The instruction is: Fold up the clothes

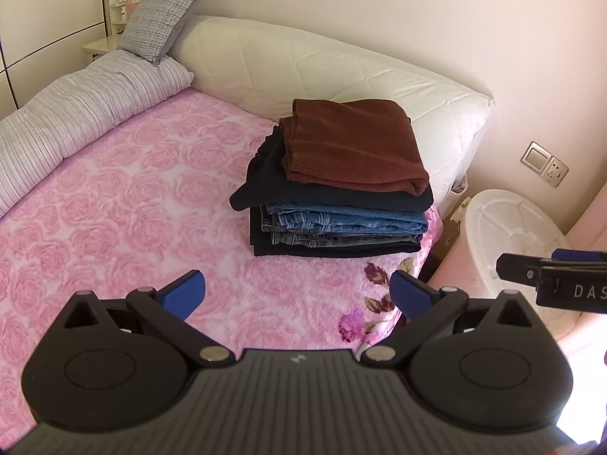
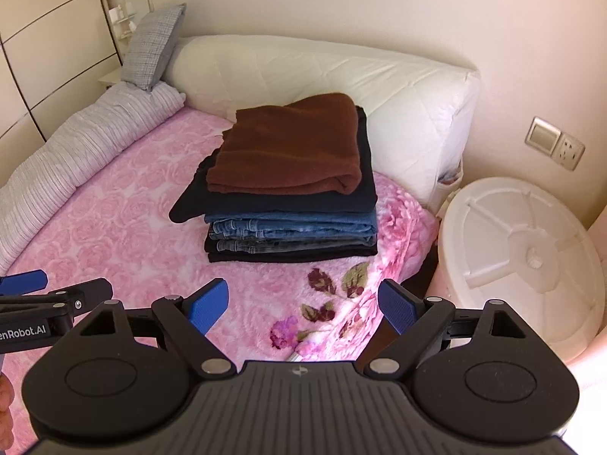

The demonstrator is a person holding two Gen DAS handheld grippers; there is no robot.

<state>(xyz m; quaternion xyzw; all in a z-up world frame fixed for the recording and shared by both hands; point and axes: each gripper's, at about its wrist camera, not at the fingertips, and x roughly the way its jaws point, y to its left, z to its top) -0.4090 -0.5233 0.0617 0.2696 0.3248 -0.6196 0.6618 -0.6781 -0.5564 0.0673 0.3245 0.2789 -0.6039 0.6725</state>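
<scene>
Covering the bed, a pink rose blanket [image 1: 125, 197] bears stacked folded clothes [image 2: 288, 185]; white tub [image 2: 523, 254] beside; left gripper [image 1: 297, 295] and right gripper [image 2: 303, 305] both spread, empty.

The blanket [image 2: 125, 227] on the bed is pink with a rose pattern and purple flowers at its edge. The stacked clothes run from a rust-brown knit [image 2: 288, 148] on top, through a navy piece [image 2: 265, 197] and blue jeans [image 2: 296, 223], to black at the bottom. The bolster [image 1: 76, 113] is grey-striped, the pillow [image 1: 163, 19] grey-checked. Both grippers' pads [image 1: 186, 292] are blue.

grey pillow [image 1: 163, 19], white tub [image 2: 523, 258]
</scene>
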